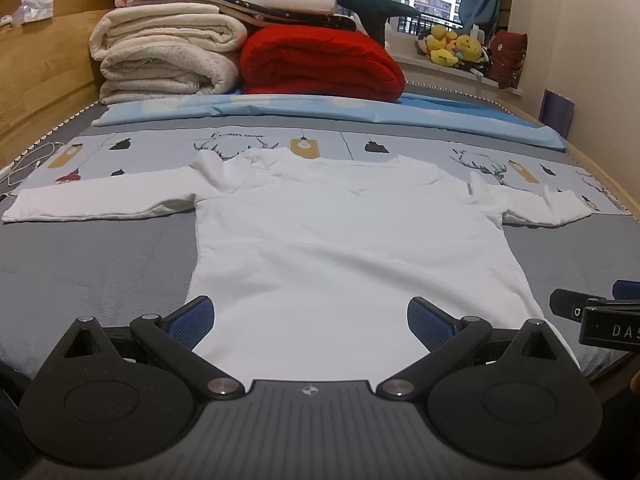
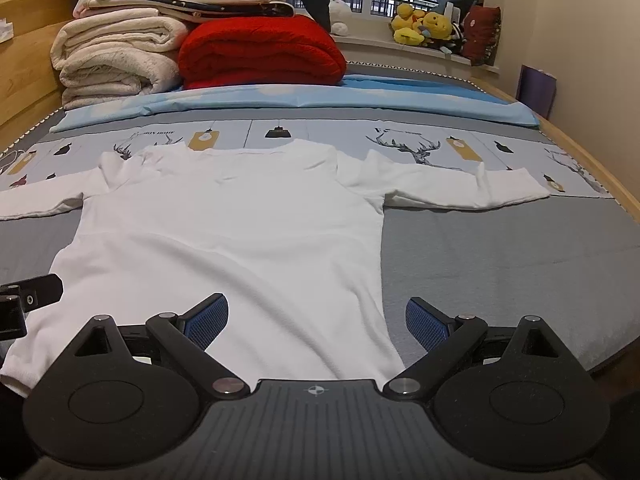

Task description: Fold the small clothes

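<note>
Your left gripper (image 1: 310, 320) sits nearest the lens, its blue pads (image 1: 192, 322) spread wide and holding nothing, poised above the near hem of the white shirt (image 1: 348, 248). You have the shirt laid flat on the grey bed cover (image 1: 100, 256), collar away from you and both sleeves stretched out sideways; the far sleeve ends lie on the printed sheet (image 1: 160, 148) with the deer and lamp pattern. Your right gripper (image 2: 316, 322) is likewise spread and empty, straddling the shirt's right bottom corner, one finger over cloth and the other over bare cover. Each gripper shows at the edge of the other's view. Beyond the shirt, a red blanket (image 1: 320, 64) and a stack of cream blankets (image 1: 160, 56) rest against the wooden headboard (image 1: 40, 60).
</note>
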